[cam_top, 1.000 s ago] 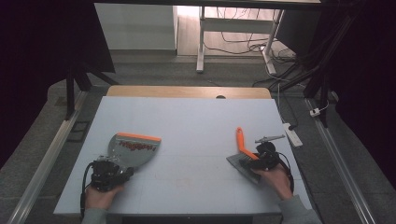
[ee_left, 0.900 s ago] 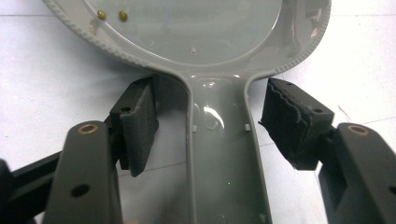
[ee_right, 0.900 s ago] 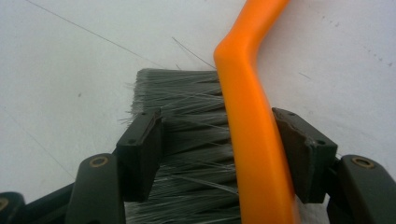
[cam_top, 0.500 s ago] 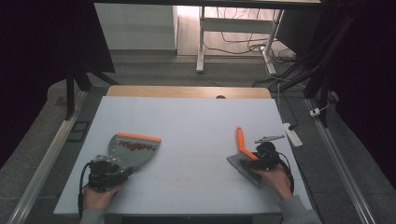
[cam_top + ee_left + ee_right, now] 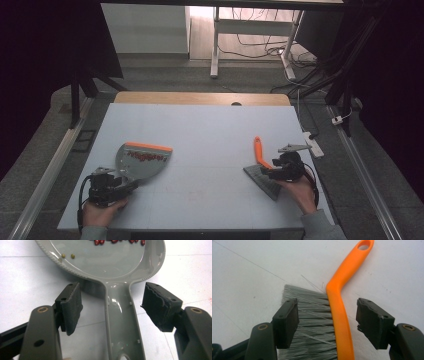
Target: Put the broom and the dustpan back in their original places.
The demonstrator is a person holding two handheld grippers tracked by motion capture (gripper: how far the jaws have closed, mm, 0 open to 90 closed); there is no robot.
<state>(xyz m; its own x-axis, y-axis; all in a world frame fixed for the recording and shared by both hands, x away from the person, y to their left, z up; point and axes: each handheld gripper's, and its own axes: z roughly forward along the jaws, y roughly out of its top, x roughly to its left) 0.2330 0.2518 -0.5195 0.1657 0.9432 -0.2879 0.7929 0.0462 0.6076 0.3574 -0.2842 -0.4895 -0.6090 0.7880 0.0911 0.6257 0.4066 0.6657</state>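
Two tools flat on the desk [image 5: 210,125], well apart. Left hand-held gripper [image 5: 112,307] spread wide, straddling without touching the handle of the grey dustpan [image 5: 120,322], red and yellowish beads in its pan. Right hand-held gripper [image 5: 327,322] likewise agape, bracketing the orange-handled brush [image 5: 340,315], pads clear of it.

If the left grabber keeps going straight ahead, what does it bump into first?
Probably the grey dustpan: the left gripper has its open jaws either side of the pan's handle, pointing at the wide scoop holding red beans.
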